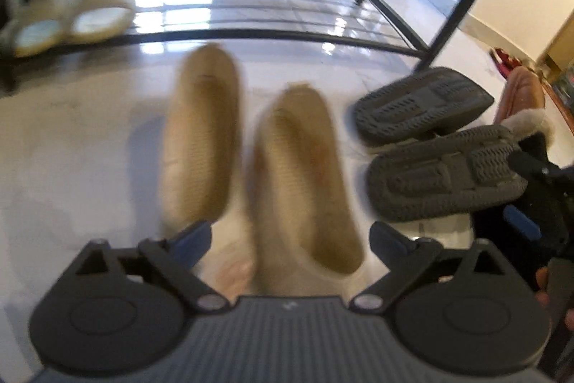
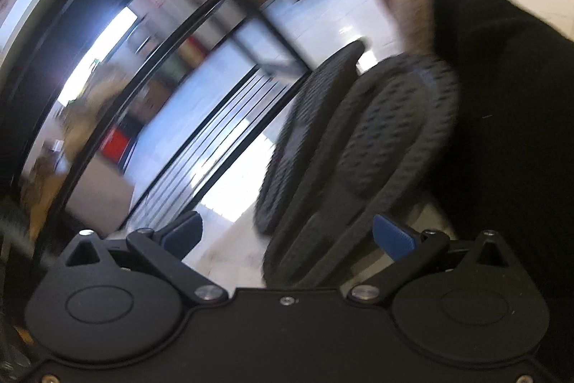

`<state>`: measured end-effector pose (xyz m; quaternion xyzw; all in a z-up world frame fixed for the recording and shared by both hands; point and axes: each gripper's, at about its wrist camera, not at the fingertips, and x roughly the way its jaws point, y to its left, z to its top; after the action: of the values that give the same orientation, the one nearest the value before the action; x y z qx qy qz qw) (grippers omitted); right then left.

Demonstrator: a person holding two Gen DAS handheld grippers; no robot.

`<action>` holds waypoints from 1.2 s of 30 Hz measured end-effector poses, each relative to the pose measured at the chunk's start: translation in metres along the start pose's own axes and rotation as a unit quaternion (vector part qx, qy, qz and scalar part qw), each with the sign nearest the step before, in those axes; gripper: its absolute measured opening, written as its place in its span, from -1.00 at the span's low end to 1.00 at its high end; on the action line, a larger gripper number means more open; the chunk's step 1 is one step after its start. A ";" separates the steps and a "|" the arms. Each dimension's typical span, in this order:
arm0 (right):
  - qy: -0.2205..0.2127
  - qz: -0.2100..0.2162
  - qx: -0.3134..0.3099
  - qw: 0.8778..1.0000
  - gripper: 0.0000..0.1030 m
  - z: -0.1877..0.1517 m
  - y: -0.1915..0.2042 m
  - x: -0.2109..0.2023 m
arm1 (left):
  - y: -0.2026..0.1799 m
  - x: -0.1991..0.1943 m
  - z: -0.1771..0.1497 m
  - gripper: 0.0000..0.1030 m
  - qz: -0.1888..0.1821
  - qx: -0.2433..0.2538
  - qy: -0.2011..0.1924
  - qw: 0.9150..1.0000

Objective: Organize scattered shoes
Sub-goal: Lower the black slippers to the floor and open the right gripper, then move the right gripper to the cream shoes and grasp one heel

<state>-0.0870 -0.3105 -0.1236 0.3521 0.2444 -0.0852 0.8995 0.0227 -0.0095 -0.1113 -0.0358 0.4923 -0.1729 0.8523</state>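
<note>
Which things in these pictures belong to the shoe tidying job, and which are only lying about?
Belong to the job:
- beige flat shoes, side by side on the floor
- dark grey slippers, soles up
- cream slippers on the black shoe rack
- fur-lined brown boot
- left gripper and right gripper, both open

Just lying about:
- red object by the wall
</note>
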 end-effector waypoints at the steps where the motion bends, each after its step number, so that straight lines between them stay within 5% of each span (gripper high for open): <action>1: 0.009 0.009 -0.022 1.000 1.00 -0.003 0.007 0.002 | 0.009 -0.009 -0.007 0.88 0.012 -0.007 -0.005 1.000; 6: 0.044 0.038 -0.122 0.991 1.00 -0.024 0.044 0.008 | 0.054 -0.032 -0.034 0.91 0.075 -0.068 -0.028 0.994; 9: 0.070 0.048 -0.173 0.981 1.00 -0.040 0.071 0.013 | 0.079 -0.037 -0.044 0.92 0.081 -0.105 -0.026 0.991; 16: 0.139 0.036 -0.269 0.952 1.00 -0.080 0.118 0.041 | 0.149 -0.052 -0.062 0.92 0.095 -0.235 -0.030 0.967; 22: 0.197 0.000 -0.320 0.927 0.96 -0.112 0.131 0.071 | 0.161 -0.055 -0.062 0.93 0.083 -0.261 -0.041 0.961; 26: 0.223 -0.019 -0.344 0.912 0.75 -0.121 0.135 0.086 | 0.161 -0.052 -0.059 0.93 0.068 -0.279 -0.040 0.957; 28: 0.230 -0.028 -0.353 0.906 0.61 -0.123 0.134 0.092 | 0.164 -0.050 -0.059 0.93 0.065 -0.281 -0.040 0.957; 36: 0.259 -0.024 -0.359 0.896 0.64 -0.119 0.138 0.104 | 0.172 -0.043 -0.061 0.93 0.075 -0.289 -0.042 0.953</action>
<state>0.0032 -0.1260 -0.1691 0.0089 0.4914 0.0808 0.8671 -0.0045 0.1730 -0.1469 -0.2505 0.4859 0.0430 0.8362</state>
